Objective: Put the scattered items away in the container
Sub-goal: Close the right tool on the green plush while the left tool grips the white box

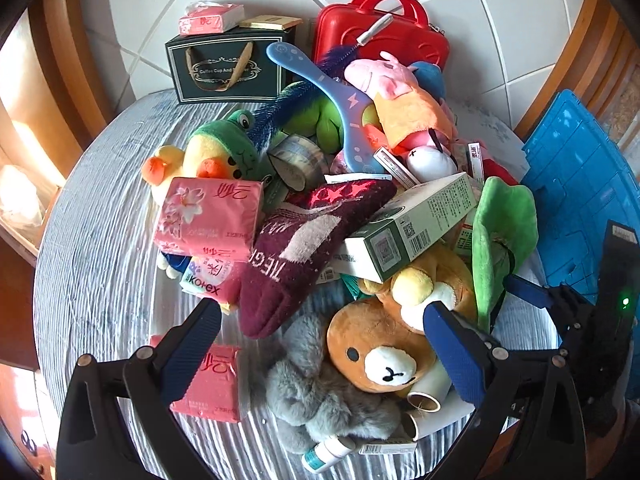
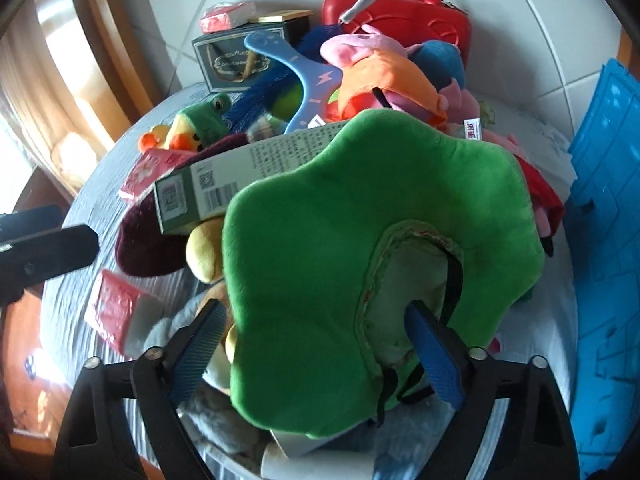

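Between my right gripper [image 2: 316, 344] jaws, set wide and not pressing, sits the green plush cushion [image 2: 360, 216]. I should bite its thick rim, avoiding the strap. My left gripper [image 1: 324, 348] gapes empty over the bear plush [image 1: 376, 352]. Only the left view shows the bear; the blue container [image 2: 600, 240] stands far right.

Dark gift box [image 1: 226, 66], far left: gilt script "Coffee Cup And S…", remainder hidden by its handle. Small packet [image 1: 205, 285] under the pink tissue pack: "Kotex". Maroon sock [image 1: 298, 248], centre: upside-down letters "TEGR"; the word is cut off. White-green carton [image 1: 406, 226]: barcode, QR codes, fine print illegible. Pink tissue packs: Chinese characters, not legible.
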Demonstrator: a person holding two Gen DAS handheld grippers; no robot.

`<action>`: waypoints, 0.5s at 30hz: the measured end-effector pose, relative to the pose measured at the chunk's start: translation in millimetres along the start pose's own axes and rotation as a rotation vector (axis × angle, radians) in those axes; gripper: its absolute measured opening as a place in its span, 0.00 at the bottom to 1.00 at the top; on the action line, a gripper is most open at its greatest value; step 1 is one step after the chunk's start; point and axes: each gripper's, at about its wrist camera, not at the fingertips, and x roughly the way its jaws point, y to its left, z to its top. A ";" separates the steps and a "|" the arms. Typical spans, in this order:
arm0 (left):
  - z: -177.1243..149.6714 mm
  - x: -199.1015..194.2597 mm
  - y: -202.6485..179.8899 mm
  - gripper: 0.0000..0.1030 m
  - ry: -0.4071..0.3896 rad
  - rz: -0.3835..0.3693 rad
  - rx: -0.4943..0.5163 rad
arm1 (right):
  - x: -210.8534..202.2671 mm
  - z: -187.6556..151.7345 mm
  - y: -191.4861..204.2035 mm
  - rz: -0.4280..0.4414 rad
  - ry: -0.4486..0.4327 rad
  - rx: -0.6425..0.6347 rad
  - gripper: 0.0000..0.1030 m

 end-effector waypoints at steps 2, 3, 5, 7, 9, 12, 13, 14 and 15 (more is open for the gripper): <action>7.6 6.7 -6.3 1.00 -0.002 -0.013 0.029 | 1.3 3.1 -8.2 0.030 0.000 0.038 0.75; 11.6 9.6 -10.2 1.00 -0.006 -0.022 0.044 | 1.8 4.8 -13.2 0.051 0.006 0.065 0.69; 23.1 16.9 -21.3 1.00 -0.019 -0.043 0.093 | 0.7 7.1 -21.0 0.075 0.009 0.102 0.56; 34.1 25.0 -34.1 1.00 -0.025 -0.054 0.159 | -3.2 7.9 -29.5 0.071 0.006 0.124 0.36; 43.5 30.4 -50.2 1.00 -0.039 -0.070 0.245 | -6.6 6.3 -39.8 0.064 0.015 0.149 0.30; 50.4 38.9 -76.9 1.00 -0.049 -0.071 0.393 | -8.8 0.6 -58.4 0.048 0.037 0.186 0.12; 51.1 43.8 -85.9 1.00 -0.048 -0.050 0.445 | -9.1 -1.4 -63.8 0.045 0.039 0.197 0.07; 51.2 50.9 -95.2 1.00 -0.043 -0.021 0.499 | -10.0 -3.7 -69.8 0.044 0.041 0.209 0.07; 51.4 59.1 -103.5 1.00 -0.031 0.009 0.546 | -11.0 -5.4 -74.1 0.045 0.043 0.217 0.07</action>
